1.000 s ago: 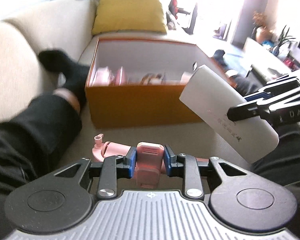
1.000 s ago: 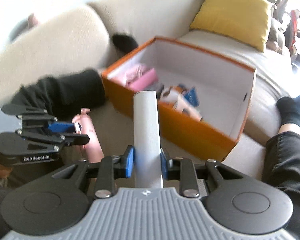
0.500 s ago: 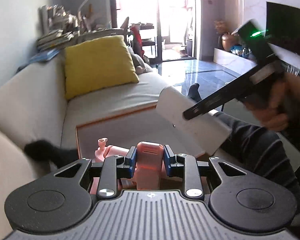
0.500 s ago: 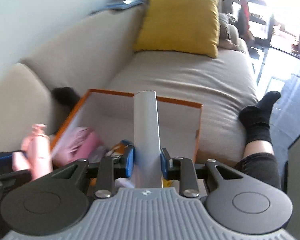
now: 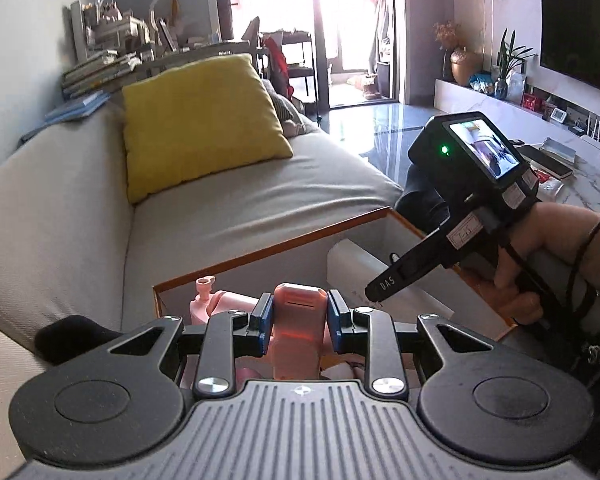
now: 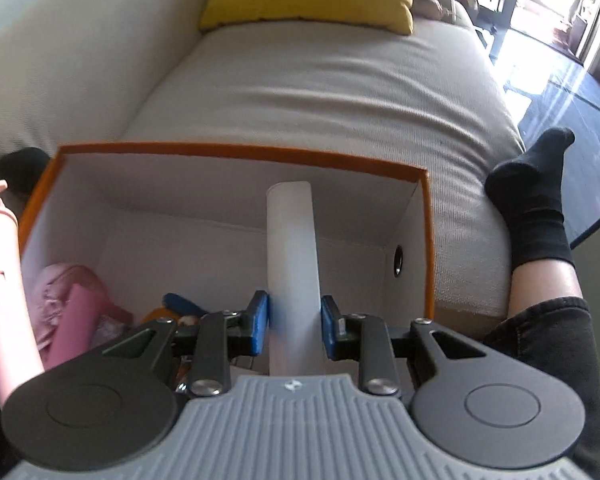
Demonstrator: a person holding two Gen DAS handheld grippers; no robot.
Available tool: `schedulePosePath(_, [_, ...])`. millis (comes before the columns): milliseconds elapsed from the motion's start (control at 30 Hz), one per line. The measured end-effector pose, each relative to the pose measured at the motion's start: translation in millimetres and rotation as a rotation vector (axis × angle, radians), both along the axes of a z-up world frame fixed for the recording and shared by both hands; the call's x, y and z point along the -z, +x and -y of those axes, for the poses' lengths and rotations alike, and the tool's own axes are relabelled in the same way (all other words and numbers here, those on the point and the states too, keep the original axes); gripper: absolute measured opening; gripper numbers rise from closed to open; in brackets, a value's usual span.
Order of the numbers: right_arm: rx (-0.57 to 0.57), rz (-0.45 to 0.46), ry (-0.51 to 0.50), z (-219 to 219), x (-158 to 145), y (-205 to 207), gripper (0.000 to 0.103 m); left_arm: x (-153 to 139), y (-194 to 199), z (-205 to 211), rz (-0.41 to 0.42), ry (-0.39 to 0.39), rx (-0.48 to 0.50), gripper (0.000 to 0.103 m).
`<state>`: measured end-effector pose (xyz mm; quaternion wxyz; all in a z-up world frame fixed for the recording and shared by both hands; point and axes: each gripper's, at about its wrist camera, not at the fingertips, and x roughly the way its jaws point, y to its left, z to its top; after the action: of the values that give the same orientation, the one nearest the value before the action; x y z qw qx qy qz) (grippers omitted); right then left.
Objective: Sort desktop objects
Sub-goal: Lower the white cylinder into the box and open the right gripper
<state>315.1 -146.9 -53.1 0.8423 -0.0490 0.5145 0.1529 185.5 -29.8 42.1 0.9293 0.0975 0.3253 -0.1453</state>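
A: Over the open orange box [image 6: 236, 151] on the grey sofa [image 6: 340, 80], both grippers hang loaded. The right gripper [image 6: 294, 326] is clamped on a flat white case [image 6: 291, 248], its free end pointing at the box's far wall. The left gripper [image 5: 299, 322] pinches a pink bottle-like item [image 5: 298, 320] by its middle, above the box's left end.

B: How should the drop go?

A: I'd lower each piece close to the box floor before letting go, and set the white case into the bare right half, away from the pink pouch [image 6: 66, 304] and the small blue and orange bits piled in the near-left corner. Releasing one at a time seems wise, since the two tools sit close together.

B: What does each camera add?

A: The right wrist view looks straight into the box and shows its contents and the grommet hole in the right wall. The left wrist view hides nearly all of that, but shows the right tool from outside, the hand [image 5: 560, 240] gripping it, and the yellow cushion [image 5: 198, 120].
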Motion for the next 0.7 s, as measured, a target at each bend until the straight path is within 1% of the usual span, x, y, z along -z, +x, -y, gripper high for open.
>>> schedulePosePath(67, [0.023,-0.017,-0.013,2.7,4.9,4.5,0.029,3.6,2.9,-2.1,-0.005,-0.007,0.008,0.032])
schedulePosePath(167, [0.037,-0.004,-0.018,1.3,6.1,8.8,0.029,8.6,9.4,-4.0,-0.011,-0.021,0.021,0.032])
schedulePosePath(200, [0.043,-0.014,-0.016,0.2,6.7,9.8,0.029,9.8,12.0,-4.6,-0.013,-0.027,0.023,0.032])
schedulePosePath(367, [0.085,-0.110,0.067,3.8,16.8,19.5,0.030,15.7,19.1,-7.0,-0.019,-0.045,0.029,0.032])
schedulePosePath(467, [0.066,-0.133,0.032,3.3,21.6,22.1,0.030,17.9,21.5,-8.8,-0.028,-0.049,0.030,0.032])
schedulePosePath(500, [0.049,-0.128,0.027,2.6,20.3,20.4,0.030,18.5,22.4,-8.0,-0.030,-0.049,0.031,0.032])
schedulePosePath(533, [0.036,-0.117,0.021,2.3,17.1,18.4,0.032,19.0,23.0,-8.3,-0.032,-0.049,0.031,0.032])
schedulePosePath(700, [-0.052,-0.011,-0.064,-1.8,-6.8,10.6,0.034,21.1,26.2,-7.9,-0.041,-0.049,0.034,0.032])
